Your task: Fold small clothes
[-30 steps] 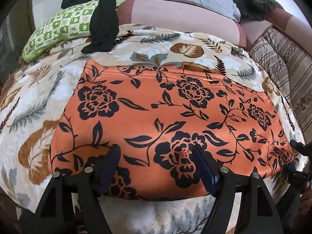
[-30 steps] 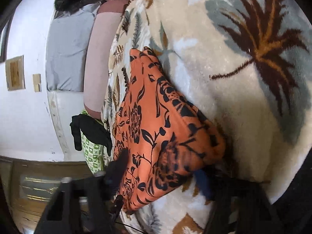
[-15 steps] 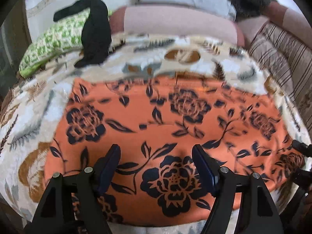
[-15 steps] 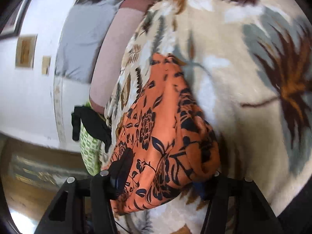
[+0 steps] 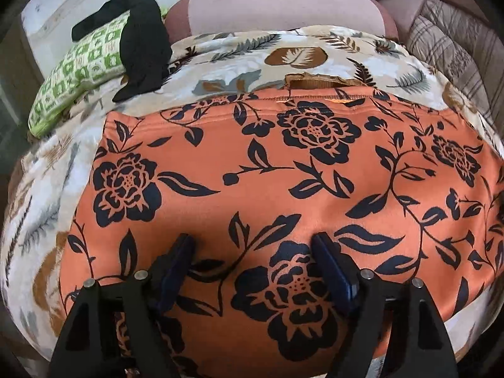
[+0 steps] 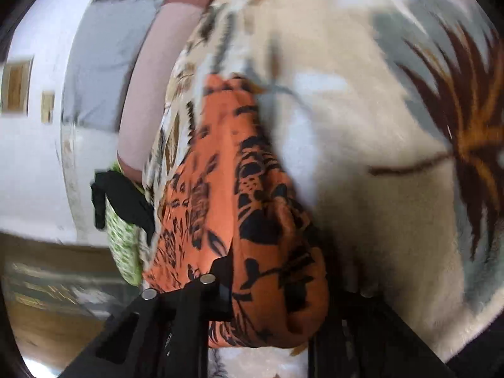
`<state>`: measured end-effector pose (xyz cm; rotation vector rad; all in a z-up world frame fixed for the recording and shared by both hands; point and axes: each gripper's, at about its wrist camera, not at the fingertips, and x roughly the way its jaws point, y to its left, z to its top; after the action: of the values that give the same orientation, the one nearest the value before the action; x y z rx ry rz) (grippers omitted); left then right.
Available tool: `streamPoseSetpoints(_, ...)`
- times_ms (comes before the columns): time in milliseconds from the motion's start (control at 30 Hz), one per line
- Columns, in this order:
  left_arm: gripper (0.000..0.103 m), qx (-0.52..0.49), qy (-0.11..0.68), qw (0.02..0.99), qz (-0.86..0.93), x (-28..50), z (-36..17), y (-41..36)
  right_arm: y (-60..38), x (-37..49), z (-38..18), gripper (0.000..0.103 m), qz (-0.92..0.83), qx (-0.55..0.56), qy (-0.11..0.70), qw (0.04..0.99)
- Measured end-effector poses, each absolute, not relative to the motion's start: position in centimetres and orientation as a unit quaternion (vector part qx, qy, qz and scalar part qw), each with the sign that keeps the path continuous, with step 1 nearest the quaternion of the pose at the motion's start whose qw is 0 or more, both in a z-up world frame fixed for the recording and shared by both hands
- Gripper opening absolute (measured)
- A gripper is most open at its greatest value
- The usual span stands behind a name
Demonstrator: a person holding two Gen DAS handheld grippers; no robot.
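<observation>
Two grippers: we hold the left gripper spread apart, the right gripper clamped on cloth.
Garment: light, limp, slippery; we take its near hem.

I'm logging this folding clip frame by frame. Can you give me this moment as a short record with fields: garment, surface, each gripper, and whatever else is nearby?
garment: orange floral cloth, spread flat, black flower print
surface: leaf-print blanket on a bed
left gripper: open, fingers apart over the cloth's near edge
right gripper: closed on a bunched end of the cloth
nearby: black garment draped over a green patterned pillow; pink cushion behind
fold status: not yet folded over
</observation>
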<state>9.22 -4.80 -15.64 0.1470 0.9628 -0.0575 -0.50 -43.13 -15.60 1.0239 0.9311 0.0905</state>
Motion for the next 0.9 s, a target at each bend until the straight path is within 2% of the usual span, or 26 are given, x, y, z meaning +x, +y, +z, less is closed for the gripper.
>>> streamPoseSetpoints(67, 0.079, 0.054, 0.466, 0.882, -0.038, 9.3, -15.5, -4.2, -41.4, 0.4, -12.0, 0.017, 0.055, 0.419, 0.42, 0.803)
streamPoseSetpoints(167, 0.067, -0.023, 0.455, 0.889, -0.055, 8.4, -13.6, -1.4, -35.6, 2.2, -4.9, 0.017, 0.104, 0.327, 0.395, 0.852)
streamPoseSetpoints(267, 0.068, -0.112, 0.377, 0.919, -0.014, 5.3, -10.1, 5.3, -27.0, 3.0, 0.8, 0.017, 0.172, 0.241, 0.374, 0.879)
streamPoseSetpoints(367, 0.068, -0.175, 0.345, 0.92, 0.062, 1.5, -8.8, 12.3, -19.0, 2.5, 2.1, 0.017, 0.234, 0.195, 0.381, 0.873)
streamPoseSetpoints(433, 0.069, -0.227, 0.351, 0.904, 0.092, -0.1, -9.8, 16.3, -12.4, 3.0, -0.4, 0.022, 0.265, 0.163, 0.42, 0.853)
streamPoseSetpoints(500, 0.069, -0.259, 0.369, 0.886, 0.112, -1.3, -11.5, 18.9, -7.5, 4.4, -4.7, 0.067, 0.307, 0.128, 0.464, 0.821)
streamPoseSetpoints(533, 0.069, -0.266, 0.376, 0.88, 0.114, -1.8, -12.0, 19.2, -5.9, 4.9, -7.2, 0.085, 0.308, 0.112, 0.492, 0.806)
streamPoseSetpoints(567, 0.069, -0.28, 0.382, 0.874, 0.108, -2.5, -12.6, 19.9, -4.8, 5.3, -9.8, 0.085, 0.299, 0.112, 0.533, 0.784)
streamPoseSetpoints(600, 0.069, -0.286, 0.381, 0.873, 0.104, -2.9, -12.7, 20.0, -5.0, 5.0, -10.3, 0.085, 0.301, 0.127, 0.532, 0.781)
streamPoseSetpoints(800, 0.069, -0.284, 0.38, 0.88, 0.005, -2.5, -11.8, 16.0, -11.7, 3.3, -6.8, 0.089, 0.281, 0.205, 0.471, 0.81)
streamPoseSetpoints(900, 0.069, -0.271, 0.391, 0.879, -0.036, -1.0, -11.7, 13.4, -14.0, 3.9, -7.0, 0.091, 0.244, 0.225, 0.463, 0.822)
